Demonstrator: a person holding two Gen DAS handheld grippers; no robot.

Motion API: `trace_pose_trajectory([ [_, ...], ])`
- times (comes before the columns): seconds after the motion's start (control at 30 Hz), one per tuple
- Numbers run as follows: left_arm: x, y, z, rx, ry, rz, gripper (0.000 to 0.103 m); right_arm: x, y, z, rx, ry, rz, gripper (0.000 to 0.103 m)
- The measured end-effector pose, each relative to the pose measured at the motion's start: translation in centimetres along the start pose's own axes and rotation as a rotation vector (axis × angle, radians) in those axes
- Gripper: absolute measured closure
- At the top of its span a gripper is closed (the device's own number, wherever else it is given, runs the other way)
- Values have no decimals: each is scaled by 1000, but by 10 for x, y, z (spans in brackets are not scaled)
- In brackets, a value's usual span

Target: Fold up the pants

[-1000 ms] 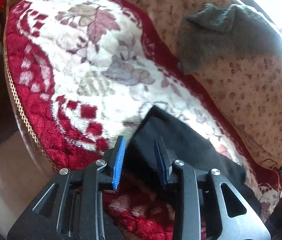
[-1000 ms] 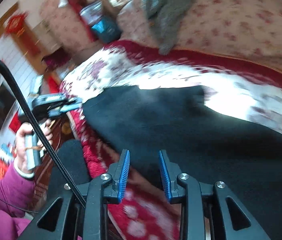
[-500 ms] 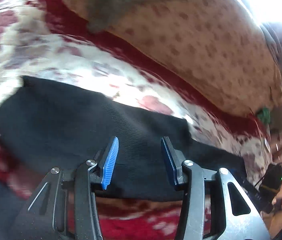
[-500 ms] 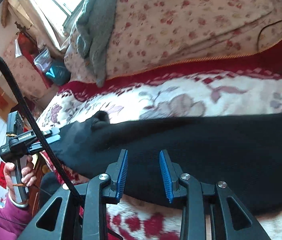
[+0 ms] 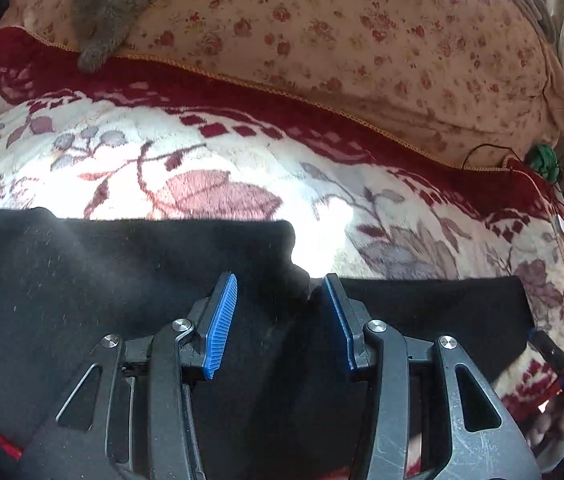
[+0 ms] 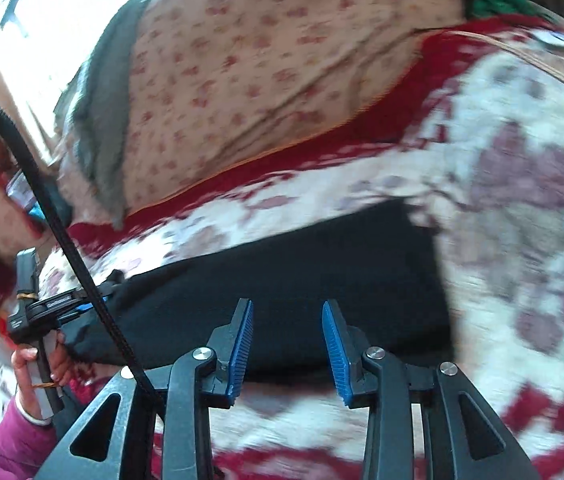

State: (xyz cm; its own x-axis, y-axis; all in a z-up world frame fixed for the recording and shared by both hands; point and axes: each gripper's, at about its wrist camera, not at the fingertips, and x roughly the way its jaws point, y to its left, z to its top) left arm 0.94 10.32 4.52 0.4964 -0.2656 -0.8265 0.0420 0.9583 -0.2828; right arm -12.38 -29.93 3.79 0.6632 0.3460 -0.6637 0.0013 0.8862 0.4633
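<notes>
The pants [image 5: 122, 292], stretched flat from 9 to 3 o'clock across the floral blanket [image 5: 210, 160], have been released: both the left gripper [image 5: 280, 292] and right gripper [image 6: 287, 320] have just been opened, nothing is clamped, and regrasping is likely needed.

We're in a lived-in home bedroom here, a bed under a plush red-and-white floral blanket [image 5: 210, 152], a flowered quilt [image 5: 362, 40] heaped behind, a grey knit garment [image 5: 114, 4] draped on it, daylight pouring through a window [image 6: 14, 52].
</notes>
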Motion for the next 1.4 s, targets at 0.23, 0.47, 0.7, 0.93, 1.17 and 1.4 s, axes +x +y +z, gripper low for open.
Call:
trace_pose_trajectory([
  [0.23, 9, -4, 5, 1, -17, 36, 58, 4, -31, 2, 91, 2, -93, 64],
  [0.47, -10, -14, 4, 1, -26, -24, 58, -13, -48, 11, 114, -44, -168, 60],
  [0.7, -15, -35, -2, 34, -1, -66, 58, 6, -48, 18, 27, -3, -61, 89],
  [0.93, -15, -41, -4, 17, 14, -91, 58, -3, -37, 15, -67, 35, -95, 101],
  [1.17, -20, -48, -7, 23, 11, -121, 58, -17, -46, 12, -60, 15, -142, 97],
  [1.4, -24, -63, -16, 67, 26, -159, 58, 13, -40, 24, -120, 76, -195, 67],
])
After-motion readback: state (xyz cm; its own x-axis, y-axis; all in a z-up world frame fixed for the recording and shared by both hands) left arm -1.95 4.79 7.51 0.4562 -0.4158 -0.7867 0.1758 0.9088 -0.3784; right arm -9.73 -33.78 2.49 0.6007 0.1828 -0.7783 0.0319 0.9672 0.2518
